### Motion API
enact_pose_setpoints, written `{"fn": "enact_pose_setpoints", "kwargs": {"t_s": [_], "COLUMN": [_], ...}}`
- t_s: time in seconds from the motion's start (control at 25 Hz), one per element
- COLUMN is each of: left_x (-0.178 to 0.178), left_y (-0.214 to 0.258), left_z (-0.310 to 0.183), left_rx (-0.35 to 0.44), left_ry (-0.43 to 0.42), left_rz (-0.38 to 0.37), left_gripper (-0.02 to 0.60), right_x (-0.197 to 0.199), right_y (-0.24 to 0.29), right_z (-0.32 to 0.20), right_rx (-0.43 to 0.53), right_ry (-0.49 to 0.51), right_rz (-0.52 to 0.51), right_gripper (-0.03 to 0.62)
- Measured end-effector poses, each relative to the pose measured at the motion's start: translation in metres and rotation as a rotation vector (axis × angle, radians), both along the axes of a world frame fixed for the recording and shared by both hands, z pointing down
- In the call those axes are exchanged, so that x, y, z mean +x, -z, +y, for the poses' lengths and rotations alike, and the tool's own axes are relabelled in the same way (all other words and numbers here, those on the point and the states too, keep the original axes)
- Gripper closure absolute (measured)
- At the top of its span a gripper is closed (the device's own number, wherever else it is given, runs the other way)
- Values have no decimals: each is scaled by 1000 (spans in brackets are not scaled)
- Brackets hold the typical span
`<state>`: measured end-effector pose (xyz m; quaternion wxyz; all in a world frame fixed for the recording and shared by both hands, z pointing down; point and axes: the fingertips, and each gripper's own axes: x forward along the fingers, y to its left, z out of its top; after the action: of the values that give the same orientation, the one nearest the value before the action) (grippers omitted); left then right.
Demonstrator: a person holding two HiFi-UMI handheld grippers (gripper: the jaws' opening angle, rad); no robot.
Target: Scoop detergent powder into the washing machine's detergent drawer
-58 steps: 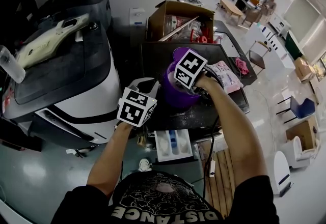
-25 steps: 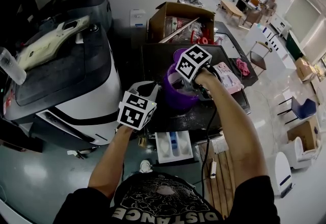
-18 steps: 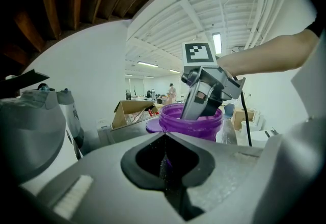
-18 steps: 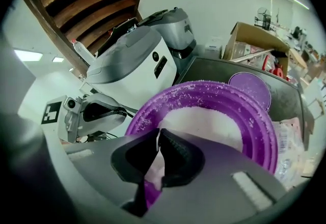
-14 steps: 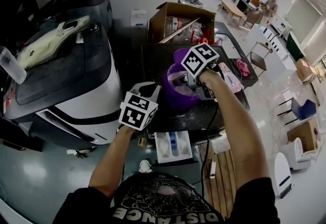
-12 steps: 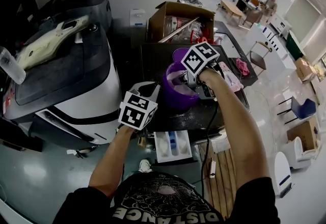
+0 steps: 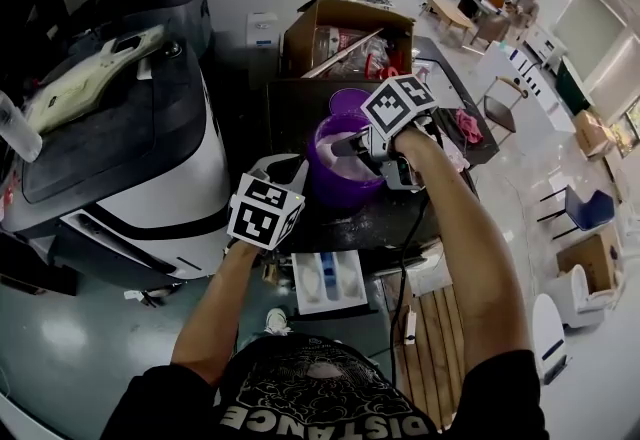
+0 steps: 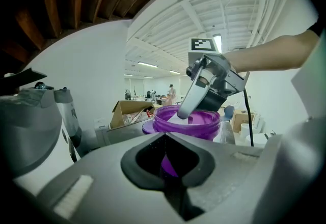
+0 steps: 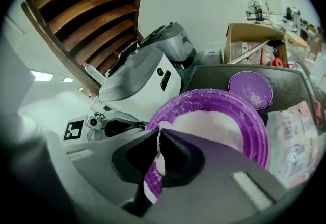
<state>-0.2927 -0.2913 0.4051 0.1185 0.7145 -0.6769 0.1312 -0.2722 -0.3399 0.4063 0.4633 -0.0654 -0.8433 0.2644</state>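
A purple tub [image 7: 338, 166] of white detergent powder [image 9: 214, 126] stands on the dark washing machine top [image 7: 290, 103]. My right gripper [image 7: 372, 142] hangs over the tub's right rim, shut on a white scoop [image 8: 189, 102] whose tip dips into the powder. From its own view, that gripper [image 9: 158, 134] looks down into the tub [image 9: 254, 131]. The left gripper [image 7: 283, 173] sits just left of the tub, jaws together with nothing seen between them [image 8: 164, 136]. The white detergent drawer [image 7: 328, 280] with a blue compartment stands pulled out below the tub.
The tub's purple lid [image 7: 346, 100] lies behind it. A pink packet [image 9: 295, 141] lies to the right, a cardboard box [image 7: 340, 33] at the back. A white and black appliance [image 7: 130, 148] stands at the left. A cable [image 7: 408, 268] hangs from the right gripper.
The right gripper has shifted a little to the right and back over the tub, still with the scoop. The left gripper has stayed in place.
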Motion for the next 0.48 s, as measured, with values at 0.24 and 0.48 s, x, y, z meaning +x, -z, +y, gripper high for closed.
{"fn": "enact_pose_setpoints", "kwargs": {"t_s": [0.24, 0.48], "left_x": [11, 13], "left_y": [2, 5], "left_z": [-4, -5], "left_rx": [3, 11], "left_ry": [-4, 10], "left_rz": [2, 2], "left_gripper": [577, 577], "right_x": [5, 10], "right_y": [12, 18], "right_z": [-4, -8], "right_rx": [-36, -66], "right_ry": [-55, -99], "right_rz": [-73, -122], "right_gripper": [557, 557]}}
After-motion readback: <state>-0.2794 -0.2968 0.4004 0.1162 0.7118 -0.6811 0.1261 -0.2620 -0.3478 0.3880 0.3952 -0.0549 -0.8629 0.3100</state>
